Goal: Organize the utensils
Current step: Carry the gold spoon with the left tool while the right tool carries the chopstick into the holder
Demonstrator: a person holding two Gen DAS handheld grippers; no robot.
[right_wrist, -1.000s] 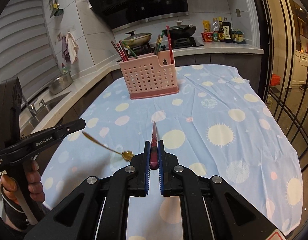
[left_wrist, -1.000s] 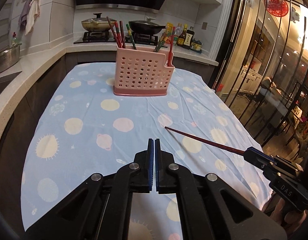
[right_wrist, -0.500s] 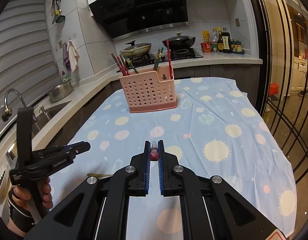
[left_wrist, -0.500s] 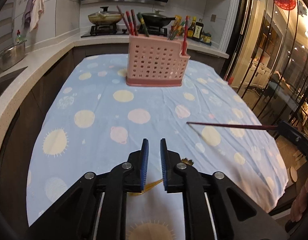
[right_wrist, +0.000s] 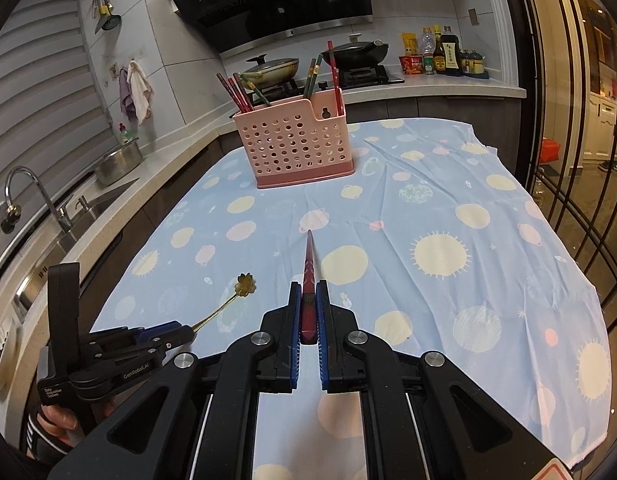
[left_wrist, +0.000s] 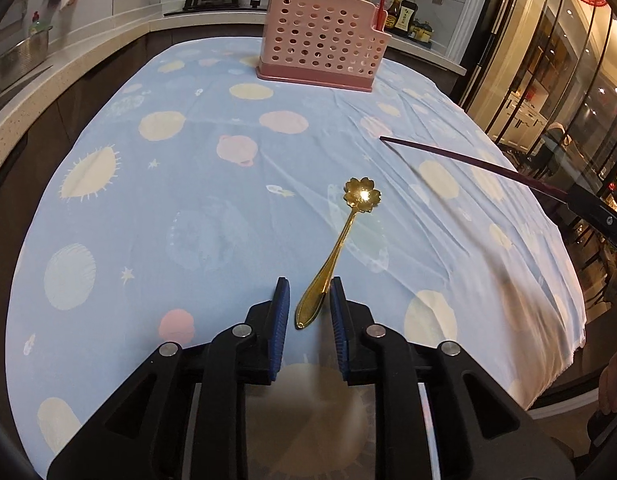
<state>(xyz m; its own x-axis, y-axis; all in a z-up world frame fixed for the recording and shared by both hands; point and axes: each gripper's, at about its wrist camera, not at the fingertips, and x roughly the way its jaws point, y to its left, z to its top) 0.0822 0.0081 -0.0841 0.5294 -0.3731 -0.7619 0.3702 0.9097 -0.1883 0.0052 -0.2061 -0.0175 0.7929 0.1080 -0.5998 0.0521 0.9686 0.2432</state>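
Setting: a kitchen table under a pale blue tablecloth (right_wrist: pixel 448 208) printed with suns and planets, with a counter, a sink and a stove at its far edge.

Left gripper (left_wrist: pixel 306 304): its blue-padded jaws are opening, with the handle end of the gold spoon (left_wrist: pixel 340 240) between them; in the left wrist view the pads stand clear of the metal on both sides, not pressing it.

Gold spoon: it has a flower-shaped bowl and runs from the jaws toward 1 o'clock in the left wrist view, the bowl catching the light over the cloth. Whether the handle rests flat on the cloth cannot be told.

Right gripper (right_wrist: pixel 308 312): its fingers are pressed together on a dark red chopstick (right_wrist: pixel 309 264), pinching it at the thick end — the thin tip points to 12 o'clock, toward the far end of the table, in the right wrist view.

Same chopstick from the left: it enters at 3 o'clock and slants toward the middle of the table, its tip in the air above the cloth.

Pink utensil holder (right_wrist: pixel 296 148): a perforated plastic caddy that stands upright at 12 o'clock on the cloth, well apart from both grippers, with more chopsticks (right_wrist: pixel 236 92) in red and green leaning out of its compartments.

Person: a hand (right_wrist: pixel 56 420) grips the left tool's handle at 8 o'clock in the right wrist view.

Backdrop: a lidded pan (right_wrist: pixel 272 66) and a black wok (right_wrist: pixel 358 50) on the stove — sauce bottles (right_wrist: pixel 444 54) stand beside them.
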